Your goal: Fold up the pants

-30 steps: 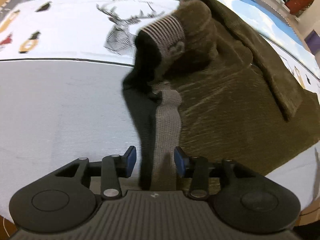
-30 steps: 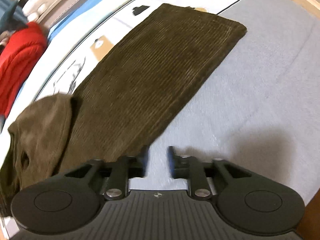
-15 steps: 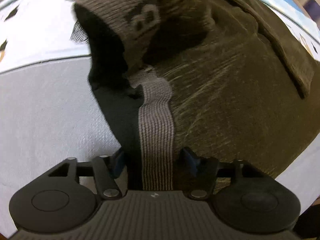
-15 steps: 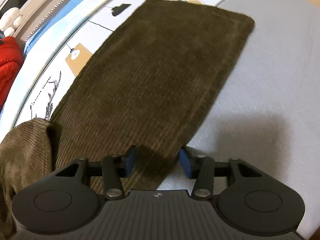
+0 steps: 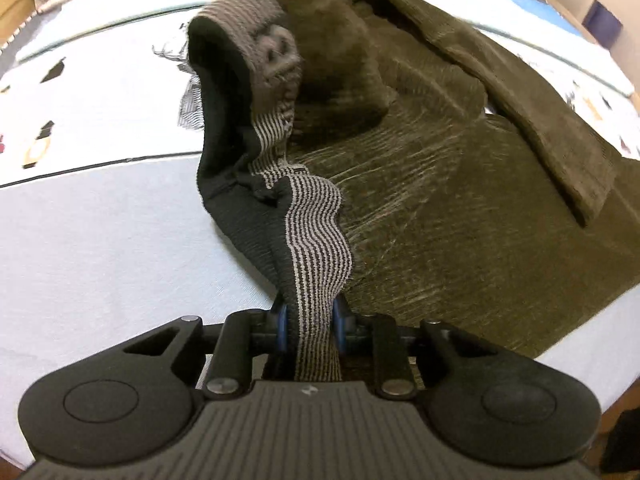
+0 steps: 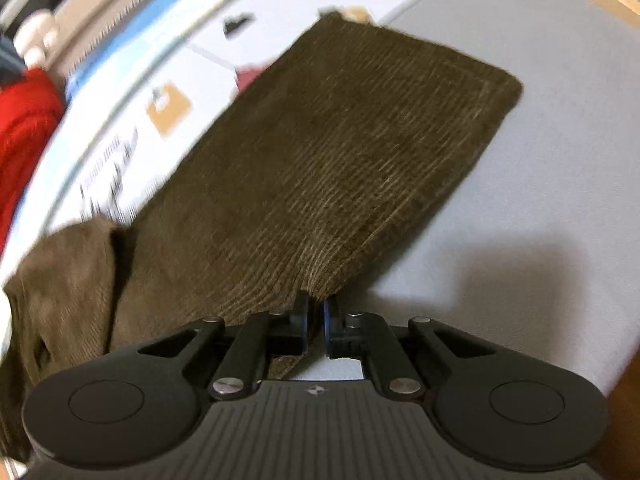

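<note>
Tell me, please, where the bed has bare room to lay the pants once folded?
Grey sheet right of the pant leg lies bare, as does grey sheet left of the waistband. The middle is crowded by the pants; prints and a red garment border the far side.

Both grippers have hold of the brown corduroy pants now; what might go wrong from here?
1. The left gripper pinches only the striped elastic waistband, jaws closing; the stretchy band may slip out or pull crooked.
2. The right gripper holds just the pant leg edge, so a lift may drop it.
3. The bunched upper part may fold in wrinkled.
</note>
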### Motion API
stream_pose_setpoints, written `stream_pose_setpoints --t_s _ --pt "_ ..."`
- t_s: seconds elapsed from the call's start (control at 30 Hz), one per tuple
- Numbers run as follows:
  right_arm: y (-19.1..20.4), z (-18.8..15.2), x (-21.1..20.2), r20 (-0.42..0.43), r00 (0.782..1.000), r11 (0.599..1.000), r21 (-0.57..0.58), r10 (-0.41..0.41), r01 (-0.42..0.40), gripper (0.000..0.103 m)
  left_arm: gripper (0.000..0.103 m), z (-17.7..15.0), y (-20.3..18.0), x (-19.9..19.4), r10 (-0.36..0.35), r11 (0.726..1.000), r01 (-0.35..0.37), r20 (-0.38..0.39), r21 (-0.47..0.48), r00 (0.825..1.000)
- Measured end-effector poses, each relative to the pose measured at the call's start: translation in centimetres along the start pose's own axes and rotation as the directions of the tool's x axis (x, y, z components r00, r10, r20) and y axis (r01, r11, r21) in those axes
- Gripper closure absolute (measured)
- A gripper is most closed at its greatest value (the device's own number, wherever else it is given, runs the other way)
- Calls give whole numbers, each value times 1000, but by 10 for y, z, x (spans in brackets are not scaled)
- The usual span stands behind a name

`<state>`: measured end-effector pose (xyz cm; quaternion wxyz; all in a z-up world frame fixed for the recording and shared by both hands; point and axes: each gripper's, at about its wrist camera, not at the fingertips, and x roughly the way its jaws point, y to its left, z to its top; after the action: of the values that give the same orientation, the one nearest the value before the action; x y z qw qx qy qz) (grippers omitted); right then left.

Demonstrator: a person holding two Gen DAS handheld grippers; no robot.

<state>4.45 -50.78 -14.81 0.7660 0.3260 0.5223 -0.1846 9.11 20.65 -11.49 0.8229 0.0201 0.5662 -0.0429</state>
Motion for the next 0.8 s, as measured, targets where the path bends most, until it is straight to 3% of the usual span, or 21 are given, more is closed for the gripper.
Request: stream_pose_setpoints --t_s 0.1,0.17,0.3,0.37,0.4,0.47,0.57,0.67,0.8 --pt "-20 -21 -3 -112 993 1000 -12 -24 23 97 79 -20 3 -3 50 996 -47 -36 79 998" --pt "-33 -30 -5 -177 984 1000 -24 -12 8 97 78 -32 10 -4 45 995 -38 -83 88 995" --pt "-43 -29 -16 -205 979 997 -67 13 -27 87 70 -41 9 -2 66 986 -41 -156 159 986" --pt "-54 -20 -25 -180 984 999 -54 -12 2 77 56 -35 8 -6 123 984 -101 -150 145 981" --pt "-64 -17 -31 -154 988 1000 -16 -1 -1 74 56 -29 10 -11 136 986 -120 -141 112 981" --pt "-92 -2 -50 -16 1000 994 109 -19 21 68 57 -16 11 -31 165 986 -161 -83 47 983" --pt "-129 18 -67 148 987 968 251 -65 26 56 49 -7 0 -61 174 985 -174 28 -22 984" --pt "-150 26 -58 138 988 954 300 -69 25 56 44 -6 -18 -71 141 990 -139 98 -26 985" --pt "-165 28 -44 142 983 930 362 -118 59 56 44 0 -48 -55 206 973 -216 125 78 971"
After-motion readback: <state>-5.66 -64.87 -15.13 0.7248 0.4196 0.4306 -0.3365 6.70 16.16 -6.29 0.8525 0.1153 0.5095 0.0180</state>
